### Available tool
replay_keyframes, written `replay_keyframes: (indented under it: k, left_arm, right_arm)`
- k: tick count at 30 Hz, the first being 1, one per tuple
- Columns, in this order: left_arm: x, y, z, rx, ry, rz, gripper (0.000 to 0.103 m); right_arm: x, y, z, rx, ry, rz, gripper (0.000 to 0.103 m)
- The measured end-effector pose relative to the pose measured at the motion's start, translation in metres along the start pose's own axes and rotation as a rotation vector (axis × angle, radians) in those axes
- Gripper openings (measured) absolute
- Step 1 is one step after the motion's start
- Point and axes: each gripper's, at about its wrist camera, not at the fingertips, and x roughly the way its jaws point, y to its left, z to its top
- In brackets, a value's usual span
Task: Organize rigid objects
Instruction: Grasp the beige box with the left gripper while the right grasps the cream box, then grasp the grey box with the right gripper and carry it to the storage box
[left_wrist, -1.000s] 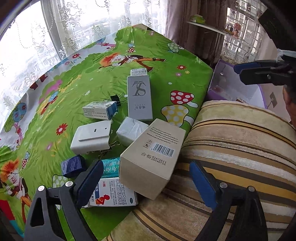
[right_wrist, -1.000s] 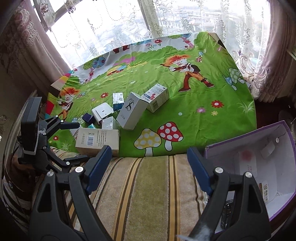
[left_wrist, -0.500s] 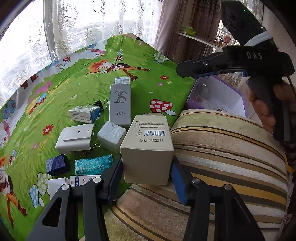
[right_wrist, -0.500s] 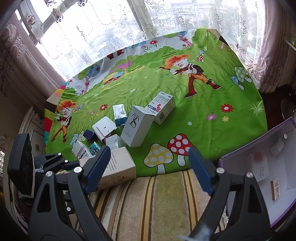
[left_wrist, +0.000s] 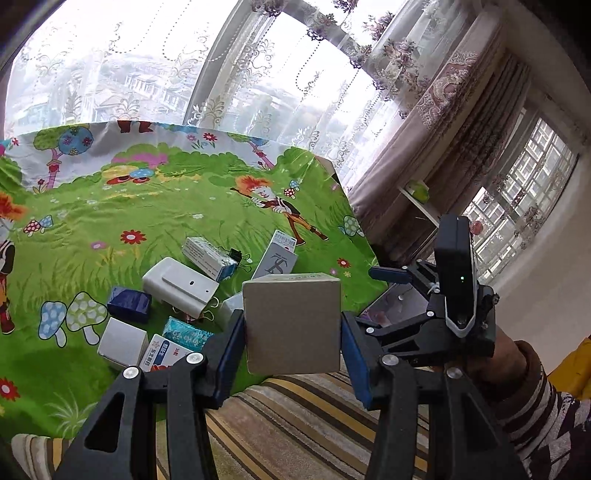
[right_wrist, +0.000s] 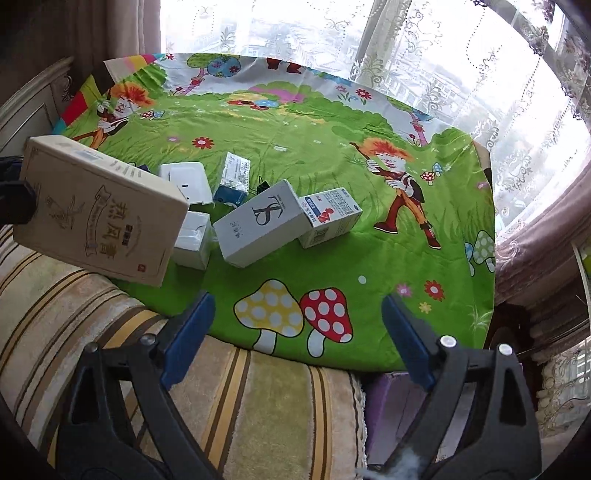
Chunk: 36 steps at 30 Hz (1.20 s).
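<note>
My left gripper (left_wrist: 293, 343) is shut on a tan cardboard box (left_wrist: 292, 325) and holds it lifted above the bed's edge. The same box (right_wrist: 99, 210) shows in the right wrist view at the left, in the air with its printed face up. My right gripper (right_wrist: 295, 336) is open and empty, over the striped blanket (right_wrist: 236, 402); it also shows in the left wrist view (left_wrist: 388, 275) at the right. Several small boxes lie on the green cartoon sheet (right_wrist: 295, 122): a white TS box (right_wrist: 262, 221), a white-blue medicine box (right_wrist: 328, 216), a white flat box (left_wrist: 179, 286).
A purple-rimmed open box (left_wrist: 395, 304) sits right of the bed, partly behind the right gripper; its edge shows low in the right wrist view (right_wrist: 391, 398). A dark blue box (left_wrist: 129, 304), a teal packet (left_wrist: 186, 334) and binder clips (left_wrist: 236, 254) lie among the boxes. Curtains and windows stand behind.
My left gripper closed on the tan box and lifted it off the sheet, tilting up. My right gripper swung left and lower, toward the sheet's edge.
</note>
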Motion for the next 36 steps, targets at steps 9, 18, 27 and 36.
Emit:
replay_keyframes:
  k: [9, 18, 27, 36]
  left_arm:
    - [-0.011, 0.038, -0.007, -0.290, -0.129, -0.010, 0.051]
    - [-0.013, 0.051, -0.015, -0.329, -0.149, -0.004, 0.051]
    - [-0.014, 0.057, -0.017, -0.337, -0.154, -0.002, 0.051]
    - [-0.011, 0.060, -0.020, -0.348, -0.147, -0.006, 0.051]
  right_arm:
    - [0.034, 0.024, 0.016, -0.247, -0.036, 0.000, 0.100]
    - [0.069, 0.039, 0.027, -0.401, 0.010, -0.063, 0.100]
    - [0.087, 0.044, 0.036, -0.439, 0.033, -0.056, 0.100]
    - [0.099, 0.042, 0.042, -0.436, 0.032, -0.063, 0.099]
